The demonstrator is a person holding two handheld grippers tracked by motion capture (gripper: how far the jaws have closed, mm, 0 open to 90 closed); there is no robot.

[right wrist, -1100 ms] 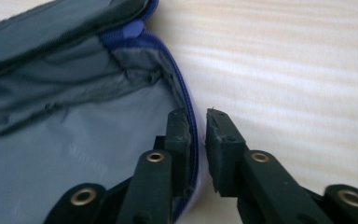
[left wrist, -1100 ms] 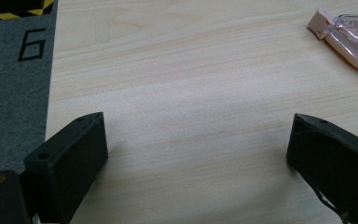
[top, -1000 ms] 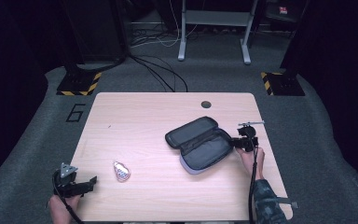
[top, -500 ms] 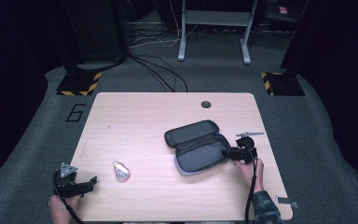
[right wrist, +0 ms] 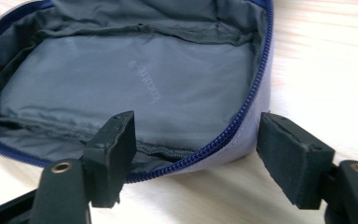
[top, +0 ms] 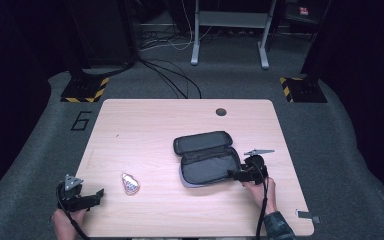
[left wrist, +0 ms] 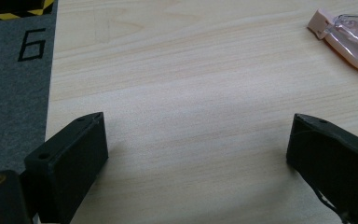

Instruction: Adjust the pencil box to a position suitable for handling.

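Counter [top: 145, 130]: pale wood, on grey carpet; cables behind.
Pouch [top: 207, 161]: dark, unzipped, lid flung back; right of centre, long axis running left-right, tilted slightly.
Right tongs [top: 236, 174]: at the pouch's right end, jaws just opening, straddling its zipped rim without pressing.
Left tongs [top: 98, 193]: far left of pouch, wide open, empty.

- Pale wood table [top: 145, 125] with a dark round hole [top: 221, 111] near its far edge.
- Grey carpet [top: 340, 150], a "6" [top: 81, 120] marked at left.
- Yellow-black striped blocks [top: 85, 90] beyond both far corners.
- Black cables [top: 175, 80], grey frame legs [top: 196, 47] behind; dark surroundings.
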